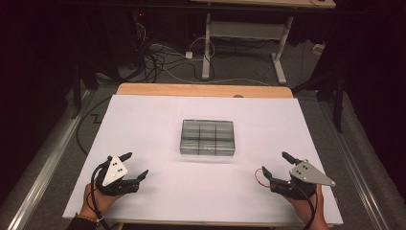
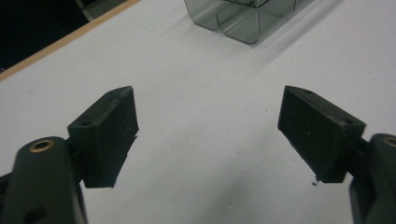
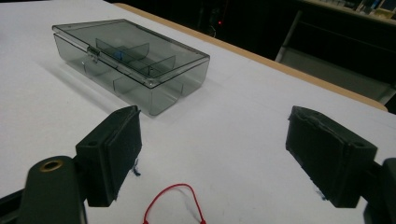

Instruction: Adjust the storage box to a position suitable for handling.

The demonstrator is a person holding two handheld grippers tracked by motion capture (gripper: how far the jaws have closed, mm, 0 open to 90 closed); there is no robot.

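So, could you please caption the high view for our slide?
Two open grippers, left and right, flank a closed compartment box on white table.

A counter [image 1: 201,89] with a wooden edge is covered by a white sheet [image 1: 153,120]. Beyond it, a tangle of cables [image 1: 158,60] is seen on the grey floor [image 1: 249,67], beside the white legs of another desk [image 1: 207,43].

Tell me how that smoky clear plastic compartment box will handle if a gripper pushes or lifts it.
The compartment box looks stiff: thin hard walls and dividers. Probably light, since its compartments seem mostly empty. Flat and low, it should slide on the white table cover rather than tip, and its glossy sides may be slippery.
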